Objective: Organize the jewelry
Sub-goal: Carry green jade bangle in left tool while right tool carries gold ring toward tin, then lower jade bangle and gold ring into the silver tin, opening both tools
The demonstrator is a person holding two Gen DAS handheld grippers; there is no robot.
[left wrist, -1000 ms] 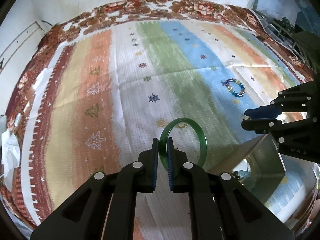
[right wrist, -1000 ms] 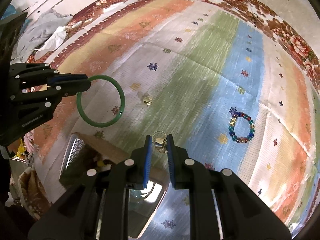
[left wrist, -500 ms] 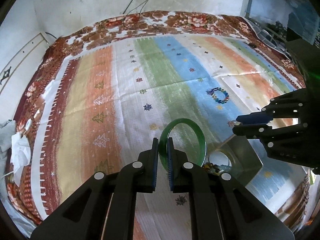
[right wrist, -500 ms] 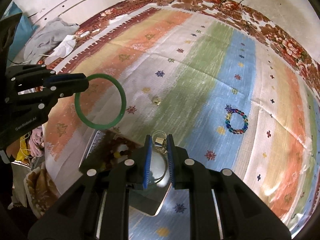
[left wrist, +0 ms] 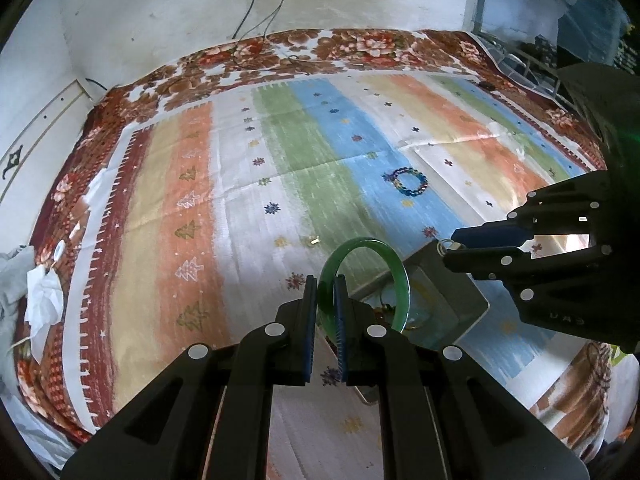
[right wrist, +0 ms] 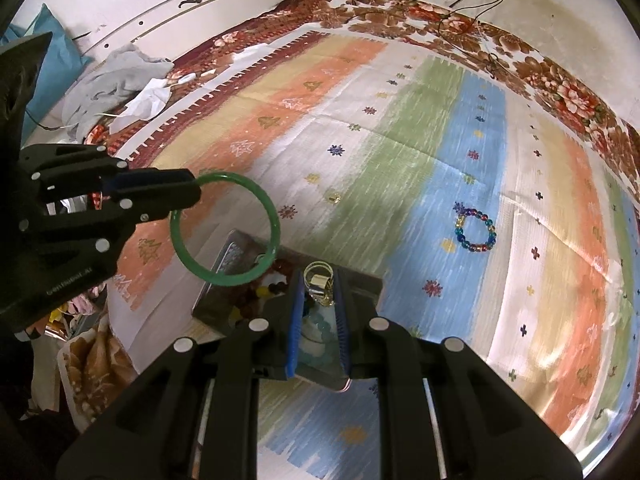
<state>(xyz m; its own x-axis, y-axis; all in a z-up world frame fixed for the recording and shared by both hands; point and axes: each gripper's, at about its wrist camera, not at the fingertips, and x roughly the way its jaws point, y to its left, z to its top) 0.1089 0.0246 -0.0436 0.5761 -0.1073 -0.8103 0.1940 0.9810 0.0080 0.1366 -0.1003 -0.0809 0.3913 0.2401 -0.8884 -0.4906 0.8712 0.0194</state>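
Left gripper [left wrist: 325, 286] pinching green bangle [left wrist: 394, 268] by its rim, held over the metal tray [left wrist: 466, 300]. Right gripper [right wrist: 317, 286] clamped on small ring cluster [right wrist: 318, 278], also above the tray. Best to lower each low before letting go (bangle likely to bounce or roll off metal). Tray already holds beads, so aim for a bare patch. Beaded bracelet [right wrist: 475, 229] and small gold piece [right wrist: 333, 197] lie on the striped mat [right wrist: 420, 152], well apart, not in the way.

Black tool [left wrist: 325, 284], blue pads [right wrist: 295, 320], silver screws
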